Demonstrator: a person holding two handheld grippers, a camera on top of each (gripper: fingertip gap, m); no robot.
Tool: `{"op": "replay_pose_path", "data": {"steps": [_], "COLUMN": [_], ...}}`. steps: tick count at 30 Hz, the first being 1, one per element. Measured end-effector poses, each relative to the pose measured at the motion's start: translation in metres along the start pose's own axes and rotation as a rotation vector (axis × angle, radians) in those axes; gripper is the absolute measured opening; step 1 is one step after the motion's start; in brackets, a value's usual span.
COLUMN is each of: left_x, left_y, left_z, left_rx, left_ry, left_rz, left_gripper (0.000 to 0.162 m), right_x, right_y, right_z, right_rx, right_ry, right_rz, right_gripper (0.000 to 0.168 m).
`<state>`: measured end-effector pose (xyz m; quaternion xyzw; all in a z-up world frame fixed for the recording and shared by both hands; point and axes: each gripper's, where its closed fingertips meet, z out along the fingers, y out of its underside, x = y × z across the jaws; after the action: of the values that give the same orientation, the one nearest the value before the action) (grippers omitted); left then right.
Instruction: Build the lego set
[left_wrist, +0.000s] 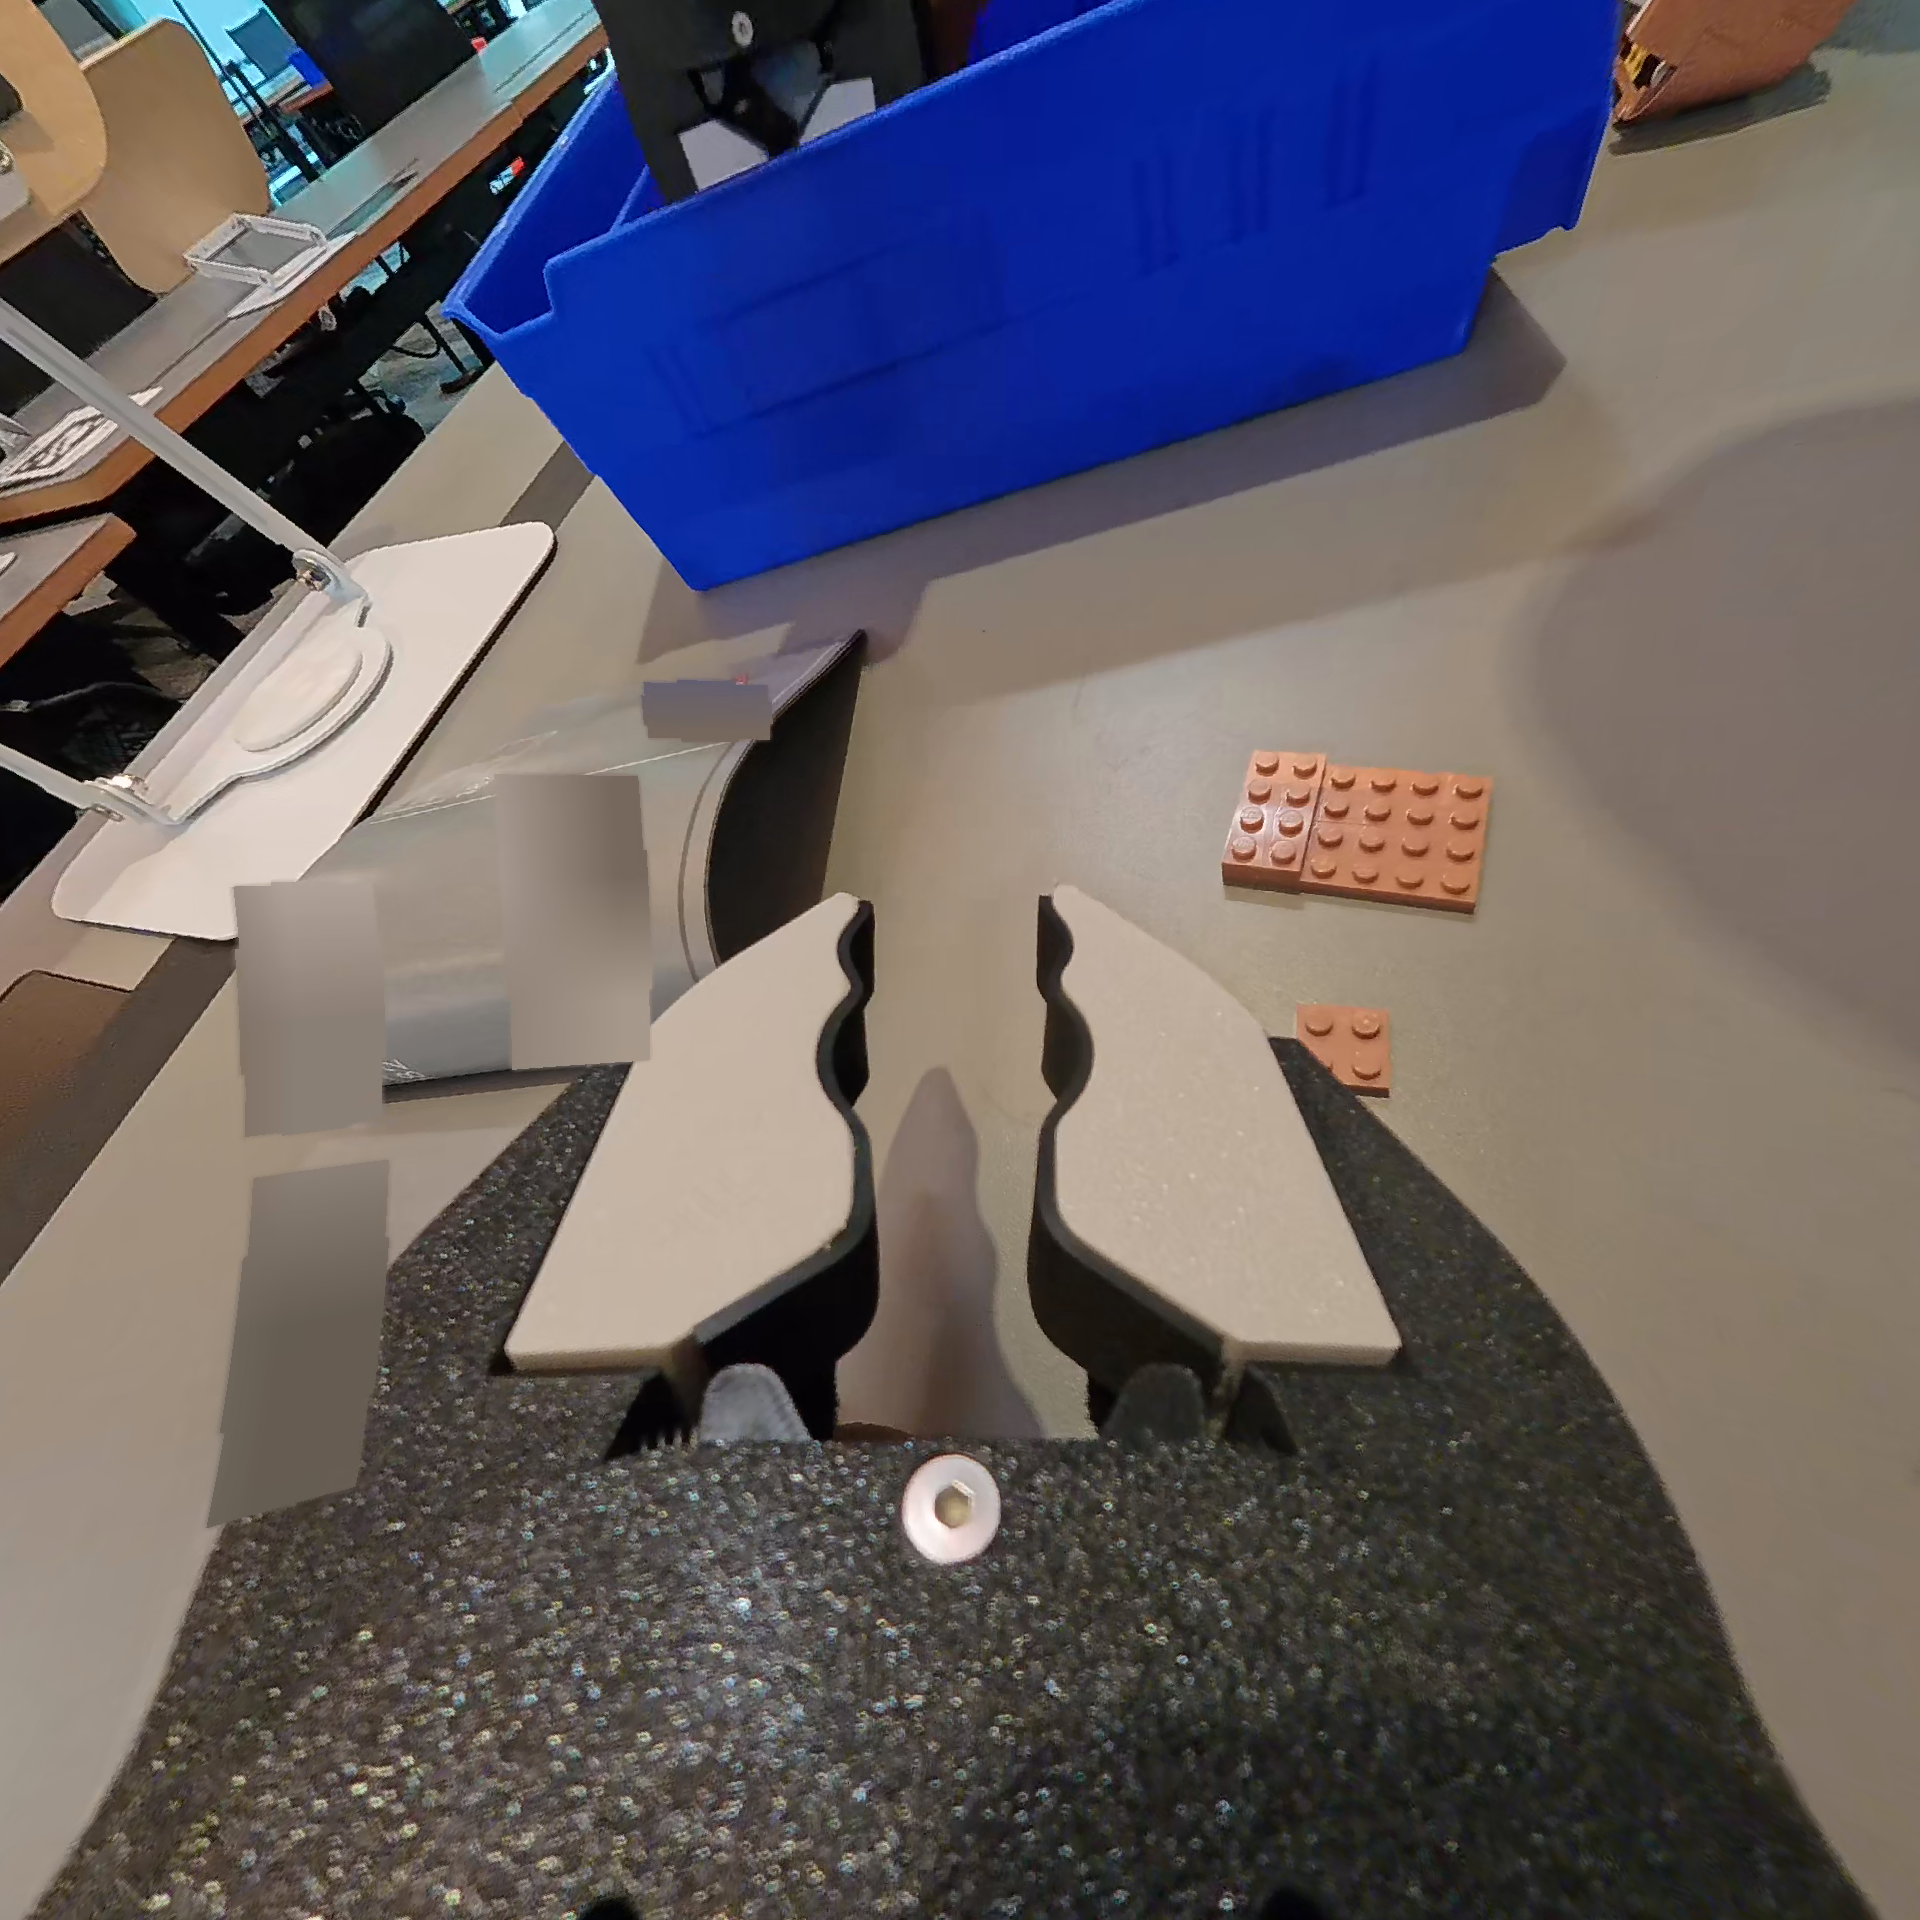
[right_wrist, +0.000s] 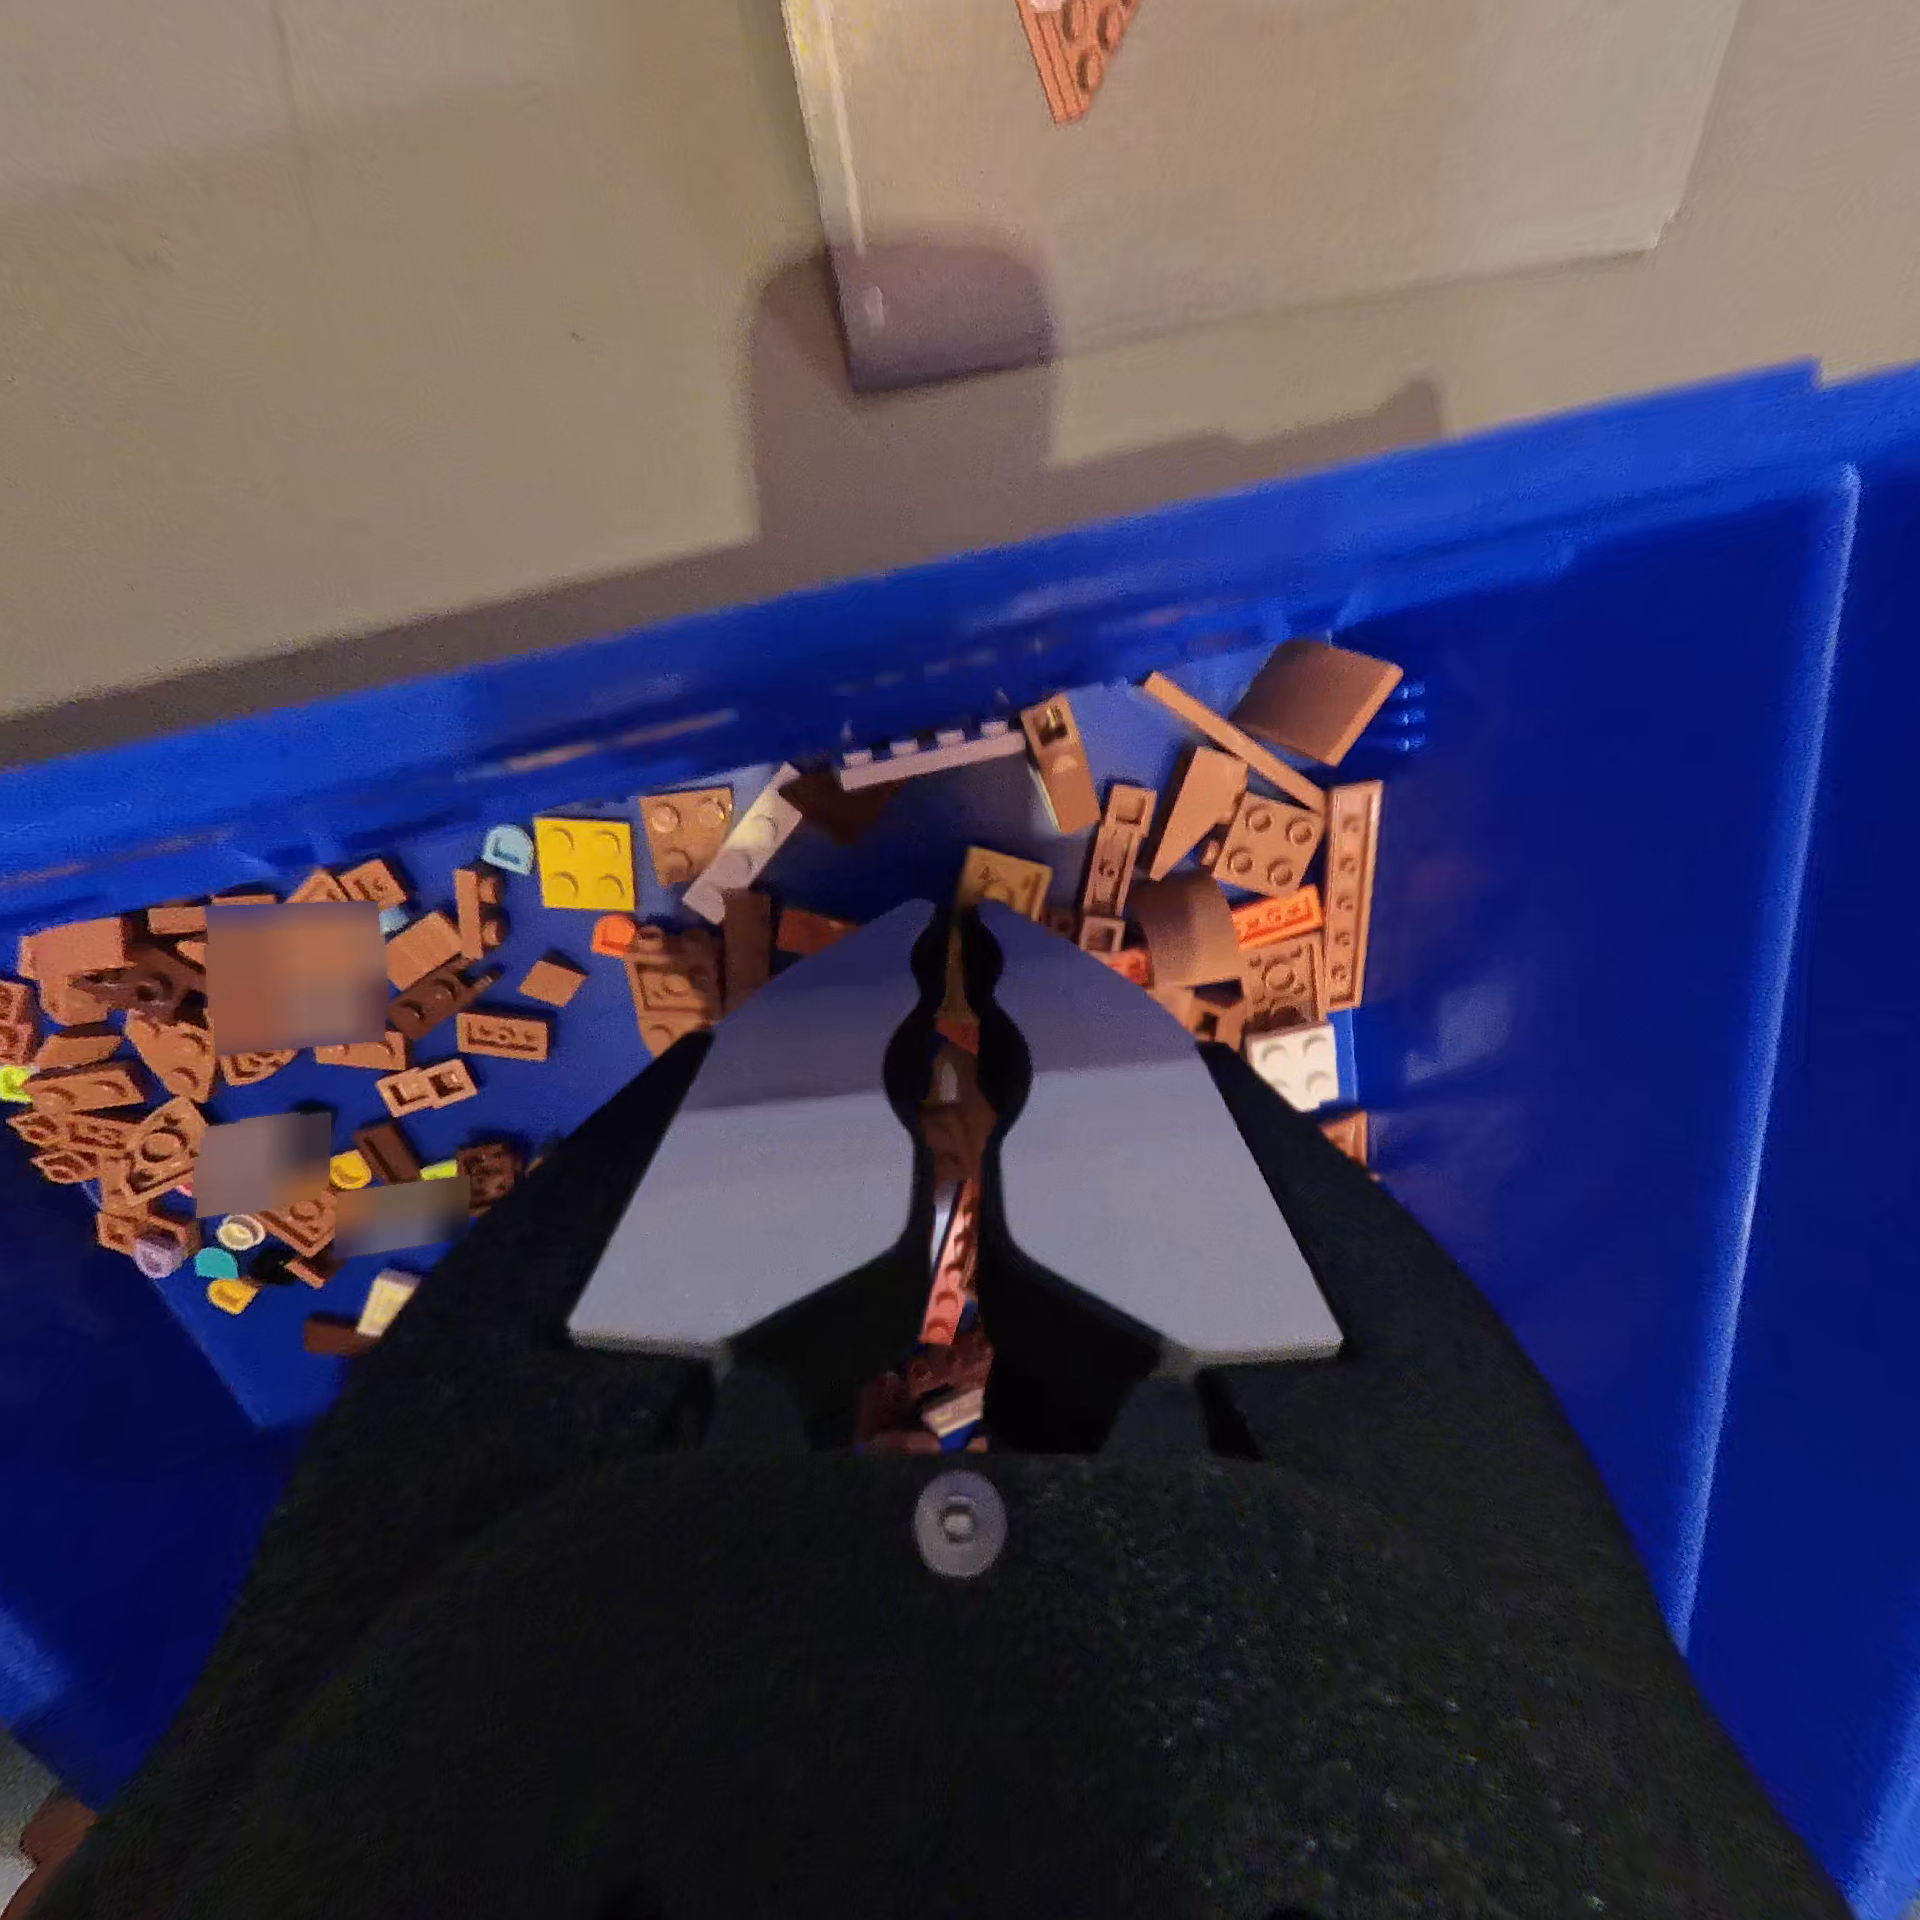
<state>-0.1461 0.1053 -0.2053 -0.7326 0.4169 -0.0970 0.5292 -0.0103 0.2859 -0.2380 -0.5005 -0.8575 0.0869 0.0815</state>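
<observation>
My left gripper (left_wrist: 956, 914) is open and empty, low over the grey table. To its right lies a flat brown plate assembly (left_wrist: 1361, 831), with a small brown 2x2 plate (left_wrist: 1345, 1044) nearer to me. My right gripper (right_wrist: 956, 914) is down inside the blue bin (right_wrist: 1610, 935), over a heap of loose, mostly brown bricks (right_wrist: 1247, 883). Its jaws are almost together. I cannot tell whether a piece is pinched between the tips. The bin also shows in the left wrist view (left_wrist: 987, 343), with the right gripper's black body (left_wrist: 727, 83) reaching into it.
A yellow 2x2 plate (right_wrist: 584, 860) and a white 2x2 plate (right_wrist: 1294, 1060) lie among the bricks. A booklet in a clear bag (left_wrist: 582, 883) lies left of my left gripper, beside a white stand base (left_wrist: 312, 707). Desks and chairs stand beyond the table's left edge.
</observation>
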Motion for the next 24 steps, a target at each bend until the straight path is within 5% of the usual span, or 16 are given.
{"op": "replay_pose_path", "data": {"steps": [1,15,24], "left_x": [0.000,-0.001,-0.001], "left_y": [0.000,0.000,0.000], "left_z": [0.000,0.000,0.000], "left_rx": [0.000,-0.002,-0.003], "left_ry": [0.000,0.000,0.001], "left_rz": [0.000,-0.008,-0.004], "left_gripper": [0.030,0.030,0.030], "right_x": [0.000,0.001,-0.027], "right_y": [0.002,0.028,0.076], "right_z": [-0.002,-0.045,-0.084], "right_rx": [0.000,0.004,-0.064], "right_ry": [0.003,0.082,0.124], "right_rz": [0.011,0.116,0.187], "right_gripper": [0.000,0.010,0.014]}}
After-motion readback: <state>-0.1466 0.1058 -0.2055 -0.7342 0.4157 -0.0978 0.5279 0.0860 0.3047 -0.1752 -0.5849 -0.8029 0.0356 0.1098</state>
